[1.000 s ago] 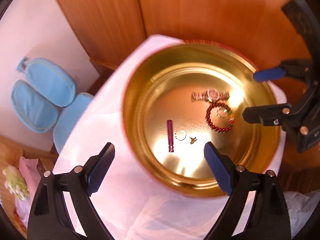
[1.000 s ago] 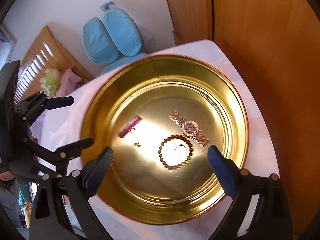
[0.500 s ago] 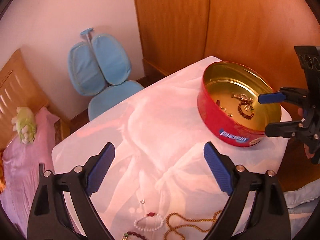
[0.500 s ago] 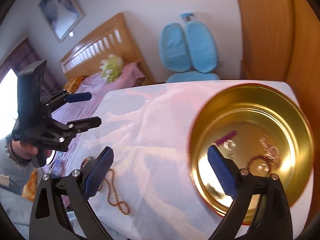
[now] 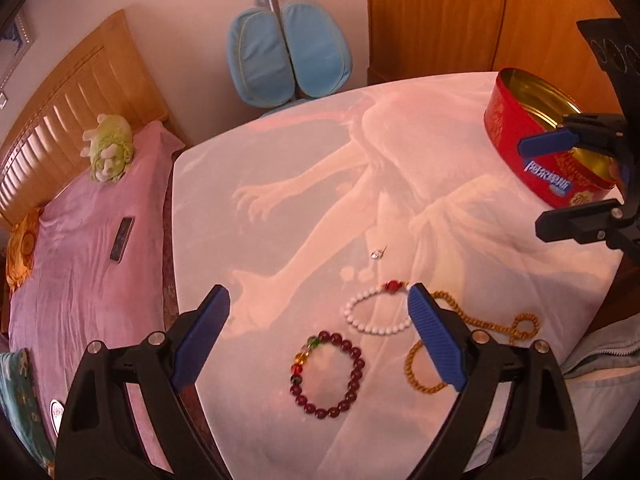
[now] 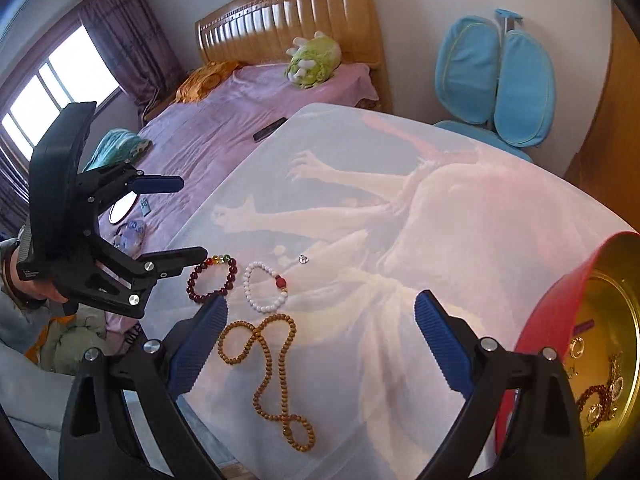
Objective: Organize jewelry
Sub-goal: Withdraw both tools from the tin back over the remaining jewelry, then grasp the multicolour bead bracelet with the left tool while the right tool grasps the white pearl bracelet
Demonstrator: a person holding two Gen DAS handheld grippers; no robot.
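1. The left gripper [image 5: 318, 338] hung over the near part of the white cloth-covered table [image 5: 280, 208], its blue-padded jaws wide apart and holding nothing.
2. Between and just beyond its fingers lay a dark red bead bracelet [image 5: 327, 376] with a few coloured beads, flat on the cloth.
3. Just past that bracelet sat a white bead bracelet [image 5: 374, 314] with one red bead, close beside the left gripper's right finger.
4. A long tan wooden bead necklace [image 6: 266, 368] lay in loose loops on the cloth, near the white bracelet — in the left wrist view it was partly hidden behind the gripper's right finger.
5. A small silver trinket [image 5: 377, 254] rested alone further out on the cloth; it was too small to tell what it was.
6. The right gripper [image 6: 320, 344] was over the cloth between the necklace and the red tin [image 6: 560, 320], its jaws also spread wide and empty.
7. The red tin stood at the table's far right corner, well apart from the loose pieces; its gold inside held a beaded bracelet [image 6: 592, 396] and a few more small items that were blurred.
8. In the right wrist view a hand [image 6: 38, 288] gripped the left gripper's handle — a grey sleeve showed below it.
9. Beyond the table stood a bed with a pink cover [image 6: 240, 112] and a blue chair [image 5: 286, 54].
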